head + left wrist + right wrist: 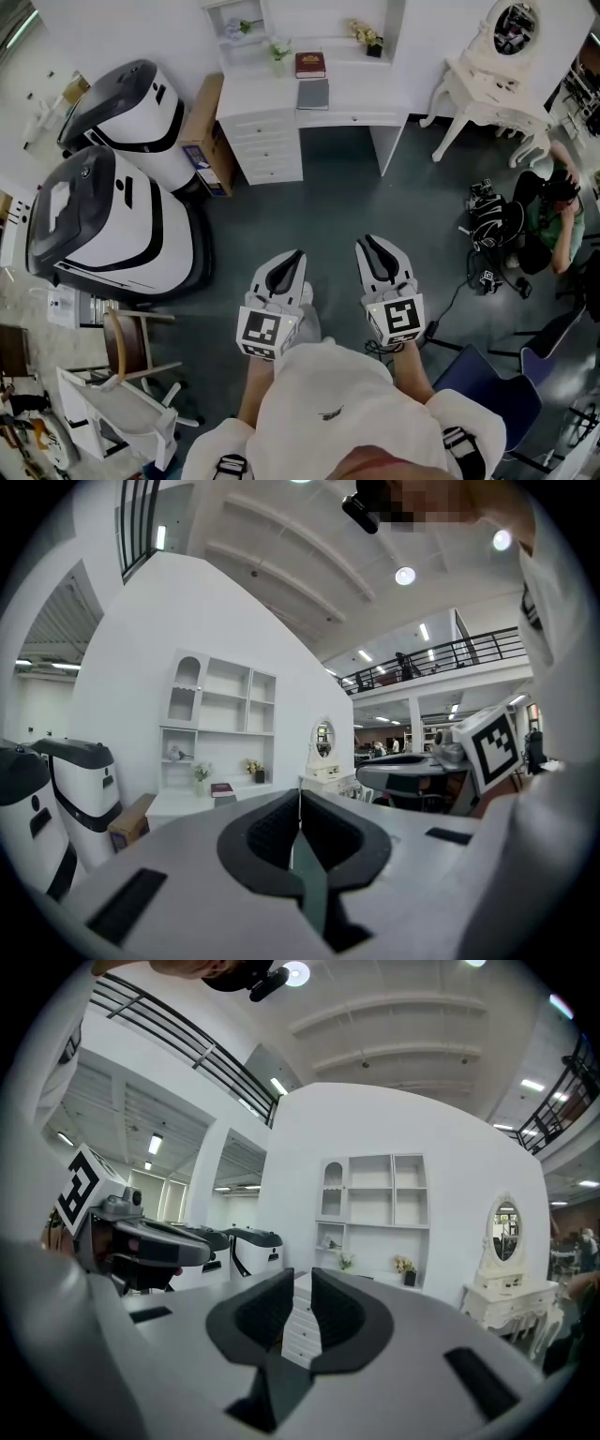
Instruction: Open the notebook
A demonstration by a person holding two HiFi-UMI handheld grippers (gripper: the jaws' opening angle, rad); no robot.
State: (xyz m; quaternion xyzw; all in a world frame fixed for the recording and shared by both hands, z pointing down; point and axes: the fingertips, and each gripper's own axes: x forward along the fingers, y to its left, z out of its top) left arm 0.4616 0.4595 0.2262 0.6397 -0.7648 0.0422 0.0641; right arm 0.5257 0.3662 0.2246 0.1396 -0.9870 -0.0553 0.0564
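Desk (262,98): was white.
Rear book (310,64): was dark red.
Front book (313,94): was grey.
Floor (328,206): was dark grey.
Machines (112,216): were white and black.

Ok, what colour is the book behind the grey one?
Dark red book, clearest in the head view.

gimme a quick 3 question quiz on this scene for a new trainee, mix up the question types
1. True or false: the grey notebook lies on the white desk.
2. The right gripper has its jaws: A apart and empty; B pressed together; C clamped on the notebook.
3. In one word: does the left gripper touch the notebook?
Key: 1 true; 2 A; 3 no.
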